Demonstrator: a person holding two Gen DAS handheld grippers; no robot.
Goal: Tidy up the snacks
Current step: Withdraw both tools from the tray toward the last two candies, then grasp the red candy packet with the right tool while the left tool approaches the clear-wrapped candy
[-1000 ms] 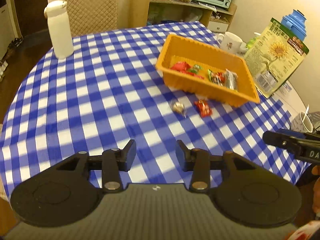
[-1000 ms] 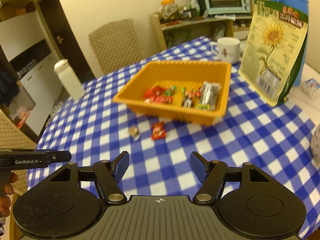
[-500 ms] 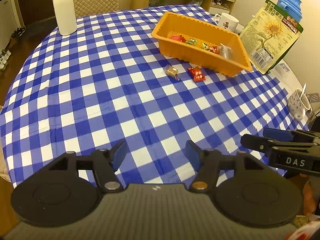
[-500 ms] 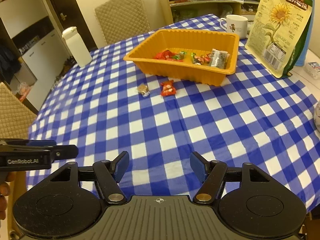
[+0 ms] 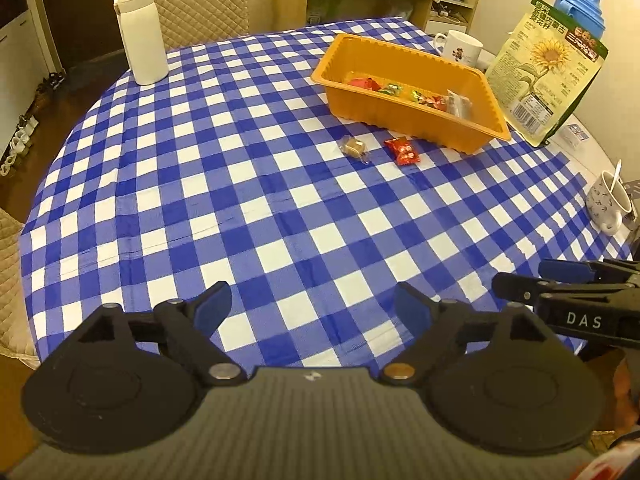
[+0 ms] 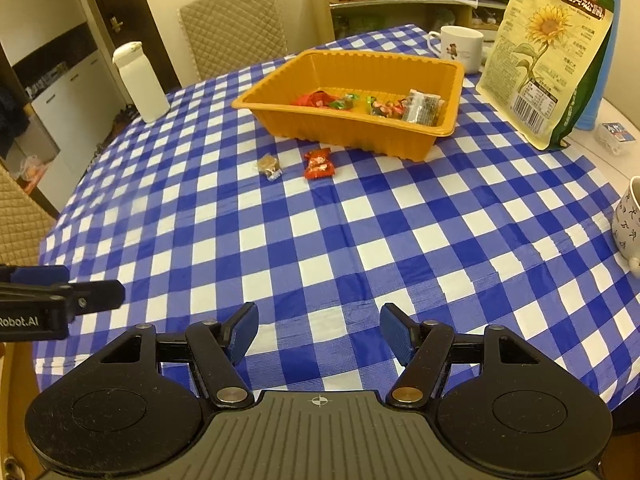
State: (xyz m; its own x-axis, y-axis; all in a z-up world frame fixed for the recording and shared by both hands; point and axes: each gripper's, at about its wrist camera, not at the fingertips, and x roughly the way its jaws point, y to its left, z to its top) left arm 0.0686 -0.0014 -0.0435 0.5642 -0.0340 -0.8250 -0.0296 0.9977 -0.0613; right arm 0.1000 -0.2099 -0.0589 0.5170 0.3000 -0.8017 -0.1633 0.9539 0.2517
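An orange tray (image 5: 404, 112) (image 6: 352, 132) with several wrapped snacks stands at the far side of the blue checked table. In front of it lie a brown wrapped candy (image 5: 354, 147) (image 6: 268, 166) and a red snack packet (image 5: 403, 151) (image 6: 318, 164). My left gripper (image 5: 314, 307) hangs over the table's near edge, far from them, its jaws opening with nothing between. My right gripper (image 6: 319, 330) is also near the front edge, open and empty. Each gripper shows at the other view's edge.
A white bottle (image 5: 140, 36) stands far left. A sunflower seed bag (image 6: 544, 52), a blue jug (image 5: 580, 12) and a white mug (image 6: 460, 48) sit right of the tray. Another mug with a spoon (image 5: 608, 200) is at the right edge. Chairs surround the table.
Both grippers drew back from the tray toward the table's near edge. The left jaws spread much wider; the right jaws kept the same gap.
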